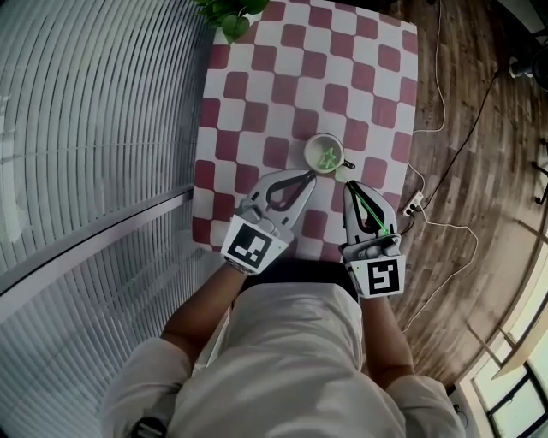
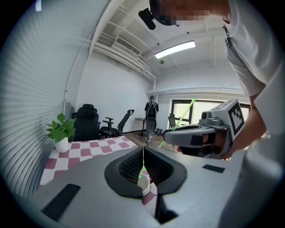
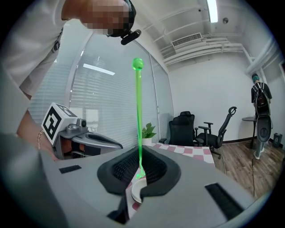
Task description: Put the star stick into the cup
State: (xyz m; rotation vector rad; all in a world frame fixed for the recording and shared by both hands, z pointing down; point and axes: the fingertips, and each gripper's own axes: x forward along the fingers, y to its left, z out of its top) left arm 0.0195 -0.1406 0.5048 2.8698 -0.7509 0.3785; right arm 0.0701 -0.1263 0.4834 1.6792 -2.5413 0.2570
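Observation:
A pale cup (image 1: 309, 155) stands on the red-and-white checked table (image 1: 257, 94), and a green star shape (image 1: 328, 156) shows inside it. My right gripper (image 1: 348, 181) is just right of the cup, shut on a thin green stick (image 1: 373, 211). In the right gripper view that stick (image 3: 138, 111) rises upright from between the jaws of the right gripper (image 3: 139, 156) to a ball tip, with the cup (image 3: 135, 192) directly below. My left gripper (image 1: 310, 175) is shut and empty, its tips by the cup's near side. In the left gripper view the cup (image 2: 145, 186) shows under the left gripper (image 2: 143, 153).
A potted plant (image 1: 229, 13) stands at the table's far left corner. Slatted blinds (image 1: 94, 128) run along the left side. A power strip with cables (image 1: 413, 204) lies on the wooden floor to the right. Office chairs (image 2: 87, 120) stand beyond the table.

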